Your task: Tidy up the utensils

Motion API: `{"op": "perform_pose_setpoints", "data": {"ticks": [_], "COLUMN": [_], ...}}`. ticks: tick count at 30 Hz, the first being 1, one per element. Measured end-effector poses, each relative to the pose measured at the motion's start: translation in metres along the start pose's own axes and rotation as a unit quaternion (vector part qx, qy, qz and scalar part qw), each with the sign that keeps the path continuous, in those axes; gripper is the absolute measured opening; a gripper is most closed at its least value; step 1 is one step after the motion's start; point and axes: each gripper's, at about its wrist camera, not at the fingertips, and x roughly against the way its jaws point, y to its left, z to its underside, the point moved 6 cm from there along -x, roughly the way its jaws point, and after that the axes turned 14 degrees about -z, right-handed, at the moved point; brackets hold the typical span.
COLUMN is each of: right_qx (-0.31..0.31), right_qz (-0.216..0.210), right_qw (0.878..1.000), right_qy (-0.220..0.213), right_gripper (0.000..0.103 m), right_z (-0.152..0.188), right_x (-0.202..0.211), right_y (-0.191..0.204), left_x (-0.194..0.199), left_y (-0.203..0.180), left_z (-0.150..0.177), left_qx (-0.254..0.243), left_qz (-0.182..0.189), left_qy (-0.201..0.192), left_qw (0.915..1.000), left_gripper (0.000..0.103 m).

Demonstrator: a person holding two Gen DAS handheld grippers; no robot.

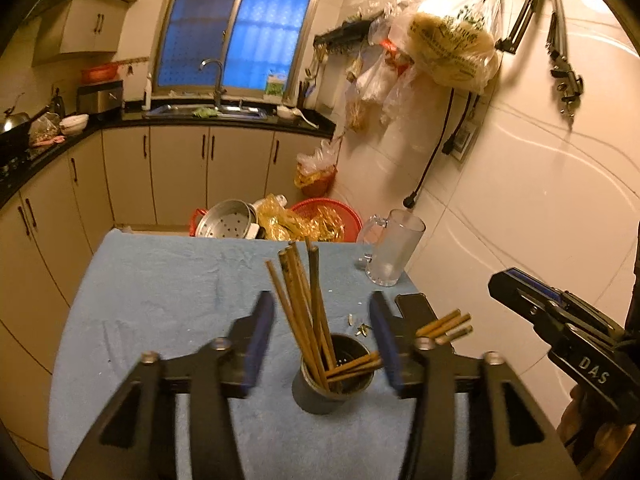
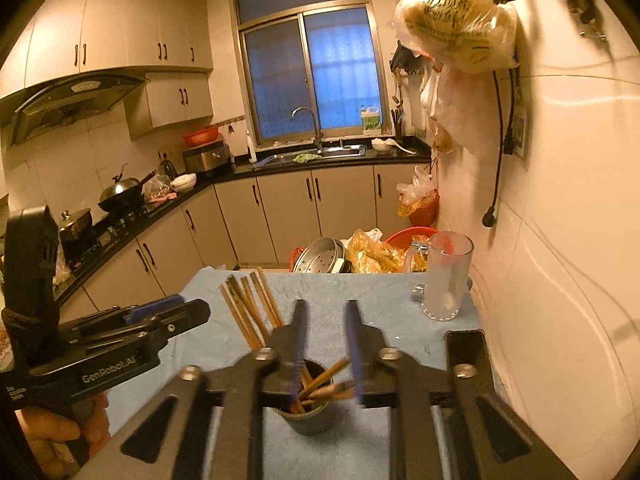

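A dark metal utensil cup [image 1: 320,396] stands on the blue cloth and holds several brown chopsticks [image 1: 302,300] that lean up and left; a few more lean out to the right over its rim [image 1: 444,326]. My left gripper [image 1: 324,340] is open, its blue pads on either side of the cup, above it. In the right wrist view the cup [image 2: 310,416] and chopsticks [image 2: 250,312] sit just beyond my right gripper [image 2: 326,344], which is open and empty, its jaws a narrow gap apart. Each gripper shows in the other's view: the right one [image 1: 516,292] and the left one [image 2: 172,314].
An empty glass mug [image 1: 394,248] stands at the table's far right, by the tiled wall. A black phone [image 2: 466,354] lies right of the cup. Beyond the table's far edge are a steamer pot [image 1: 230,220] and a red basket [image 1: 328,218]. Small scraps [image 1: 360,326] lie on the cloth.
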Motion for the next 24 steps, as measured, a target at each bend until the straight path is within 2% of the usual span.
{"op": "perform_pose_setpoints", "data": {"ticks": [2, 3, 9, 12, 19, 22, 24], "right_qx": [-0.006, -0.010, -0.040, -0.052, -0.047, -0.047, -0.036], "right_qz": [-0.001, -0.003, -0.023, -0.027, -0.005, 0.000, 0.014], "right_qw": [1.000, 1.000, 0.999, 0.998, 0.998, 0.998, 0.999], "right_qy": [-0.006, -0.010, -0.003, 0.007, 0.032, 0.031, 0.020], "right_gripper": [0.067, 0.072, 0.081, 0.084, 0.087, 0.087, 0.088], "right_z": [0.006, 0.009, 0.048, 0.075, 0.139, 0.157, 0.170], "right_x": [0.012, 0.018, 0.044, 0.052, 0.069, 0.077, 0.086], "right_y": [0.002, 0.003, 0.011, 0.014, 0.022, 0.025, 0.026], "left_x": [0.014, 0.020, 0.047, 0.054, 0.060, 0.066, 0.071], "left_y": [0.003, 0.005, 0.019, 0.027, 0.047, 0.054, 0.054], "left_z": [0.009, 0.013, 0.051, 0.078, 0.124, 0.142, 0.151], "left_qx": [0.000, 0.000, 0.004, 0.000, -0.011, -0.015, -0.019], "left_qz": [-0.003, -0.004, -0.027, -0.047, -0.098, -0.136, -0.148], "left_qy": [-0.007, -0.009, -0.012, -0.003, 0.012, 0.005, -0.003], "left_qw": [1.0000, 1.0000, 0.9996, 0.9989, 0.9951, 0.9906, 0.9888], "left_gripper": [0.063, 0.068, 0.087, 0.093, 0.097, 0.098, 0.098]}}
